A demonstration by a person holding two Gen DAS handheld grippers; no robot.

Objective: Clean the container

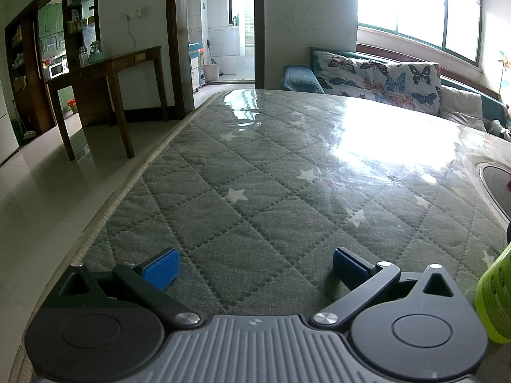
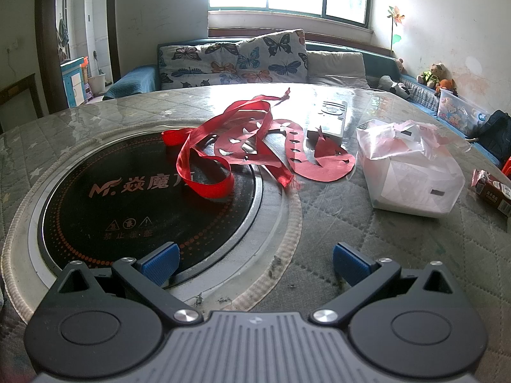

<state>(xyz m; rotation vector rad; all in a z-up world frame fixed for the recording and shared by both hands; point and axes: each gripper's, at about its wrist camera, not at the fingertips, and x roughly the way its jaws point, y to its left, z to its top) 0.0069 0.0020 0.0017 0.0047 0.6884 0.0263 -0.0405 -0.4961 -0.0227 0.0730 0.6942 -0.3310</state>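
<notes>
Both my left gripper (image 1: 254, 266) and right gripper (image 2: 254, 263) are wide open holding nothing, so the thin red paper ribbon (image 2: 223, 146) mid-frame could tear if I grab it roughly.

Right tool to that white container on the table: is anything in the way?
Nothing visible blocks it. The right tool is open and empty; the container, wrapped in a pinkish bag, sits ahead to its right over bare tablecloth. The red ribbon lies left of that path.
</notes>
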